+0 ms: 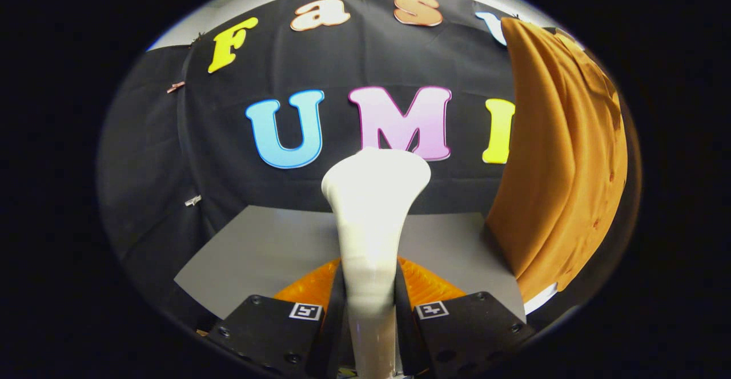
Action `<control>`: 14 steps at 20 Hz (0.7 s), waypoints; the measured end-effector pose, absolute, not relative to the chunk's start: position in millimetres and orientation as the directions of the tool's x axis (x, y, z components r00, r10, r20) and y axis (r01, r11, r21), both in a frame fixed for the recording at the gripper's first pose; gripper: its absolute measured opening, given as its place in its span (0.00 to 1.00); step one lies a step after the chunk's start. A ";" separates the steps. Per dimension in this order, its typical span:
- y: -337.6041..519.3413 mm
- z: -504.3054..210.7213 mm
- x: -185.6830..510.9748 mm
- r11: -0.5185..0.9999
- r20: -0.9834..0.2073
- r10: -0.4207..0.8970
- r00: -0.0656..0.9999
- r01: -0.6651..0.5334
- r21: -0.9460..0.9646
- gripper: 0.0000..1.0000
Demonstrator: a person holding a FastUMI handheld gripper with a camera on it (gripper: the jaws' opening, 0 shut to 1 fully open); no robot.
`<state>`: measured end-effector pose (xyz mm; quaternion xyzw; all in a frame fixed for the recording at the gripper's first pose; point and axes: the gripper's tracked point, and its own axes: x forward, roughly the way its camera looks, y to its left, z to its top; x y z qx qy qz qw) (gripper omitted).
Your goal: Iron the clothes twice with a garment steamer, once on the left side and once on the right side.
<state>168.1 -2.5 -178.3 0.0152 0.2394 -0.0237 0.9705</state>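
A white garment steamer (371, 219) stands upright between my fingers, its flared head pointing up and away from me. My gripper (370, 302) is shut on the steamer's handle, one finger pressing each side. An orange-brown garment (562, 156) hangs to the right of the steamer head, apart from it, its cloth falling in long folds down to the table's far right corner.
A grey table top (268, 248) lies below and beyond the fingers. The booth's black cloth wall (148, 156) stands behind it, held by small clips.
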 end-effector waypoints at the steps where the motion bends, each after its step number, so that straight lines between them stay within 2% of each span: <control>1: -0.5 -170.3 161.5 0.998 -0.444 -0.040 0.895 0.054 0.018 0.45; 10: 7.7 -106.6 94.0 0.987 -0.308 -0.075 0.948 0.115 0.113 0.44; 14: 6.4 -87.6 61.4 0.987 -0.257 -0.110 0.960 0.135 0.085 0.44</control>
